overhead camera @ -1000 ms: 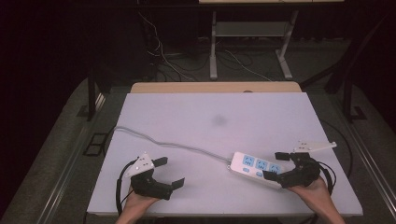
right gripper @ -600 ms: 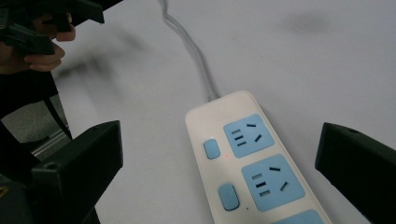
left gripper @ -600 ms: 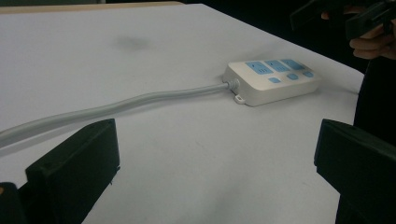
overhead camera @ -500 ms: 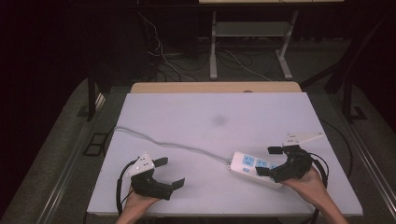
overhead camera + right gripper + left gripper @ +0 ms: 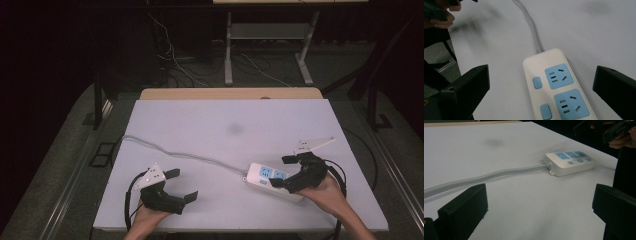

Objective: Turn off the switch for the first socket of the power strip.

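High view, smooth rectangular power strip [image 5: 272,181], matte table [image 5: 210,125]

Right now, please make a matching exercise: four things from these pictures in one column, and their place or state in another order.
1. power strip
2. grey cable
3. left gripper
4. right gripper

a. open, near the table's front left edge
b. runs leftward across the table
c. open, over the strip's end
d. white with blue sockets

Pairs: 1-d, 2-b, 3-a, 4-c
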Available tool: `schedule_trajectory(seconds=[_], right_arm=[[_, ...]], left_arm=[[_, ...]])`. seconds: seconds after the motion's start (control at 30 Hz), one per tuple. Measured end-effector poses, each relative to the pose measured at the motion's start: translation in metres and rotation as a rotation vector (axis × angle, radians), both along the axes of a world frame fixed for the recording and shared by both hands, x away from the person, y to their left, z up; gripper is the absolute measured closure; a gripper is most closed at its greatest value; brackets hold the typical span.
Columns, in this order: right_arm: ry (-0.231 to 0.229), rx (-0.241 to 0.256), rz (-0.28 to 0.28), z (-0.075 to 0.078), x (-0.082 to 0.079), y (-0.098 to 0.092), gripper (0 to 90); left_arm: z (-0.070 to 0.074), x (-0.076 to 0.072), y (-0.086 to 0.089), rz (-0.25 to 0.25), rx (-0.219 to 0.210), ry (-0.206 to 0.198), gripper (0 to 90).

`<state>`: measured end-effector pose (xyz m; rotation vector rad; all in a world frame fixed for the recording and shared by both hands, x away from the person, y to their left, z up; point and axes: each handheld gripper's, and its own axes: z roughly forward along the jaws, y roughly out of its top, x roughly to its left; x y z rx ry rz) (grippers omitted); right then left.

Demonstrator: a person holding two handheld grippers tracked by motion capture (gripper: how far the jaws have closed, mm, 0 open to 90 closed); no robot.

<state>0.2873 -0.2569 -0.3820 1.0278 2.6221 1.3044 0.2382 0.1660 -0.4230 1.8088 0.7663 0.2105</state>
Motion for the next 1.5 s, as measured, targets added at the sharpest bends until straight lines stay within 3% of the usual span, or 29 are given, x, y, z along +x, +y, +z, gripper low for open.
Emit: schedule_trajectory(seconds=[0.8,0.83,1.0,1.17,1.23,1.37,1.5], right_arm=[[0.045,-0.155,0.107,0.004,0.022,0.028,0.6],[0.052,-0.174,0.120,0.005,0.024,0.030,6.9],[0.058,-0.190,0.154,0.006,0.028,0.032,17.9],[0.070,-0.214,0.195,0.005,0.033,0.036,38.5],[0.074,-0.215,0.197,0.005,0.033,0.037,41.9],[0.100,-0.221,0.226,0.002,0.036,0.039,60.4],[0.112,-0.223,0.240,0.001,0.037,0.040,69.5]], left_arm=[[0.000,0.000,0.000,-0.003,-0.002,0.003,0.0],[0.000,0.000,0.000,-0.003,-0.002,0.003,0.0],[0.000,0.000,0.001,-0.002,-0.004,0.003,0.0],[0.000,0.000,0.001,-0.003,-0.004,0.003,0.0],[0.000,0.000,0.001,-0.003,-0.004,0.003,0.0],[0.000,0.000,0.001,-0.002,-0.003,0.003,0.0],[0.000,0.000,0.001,-0.001,-0.003,0.003,0.0]])
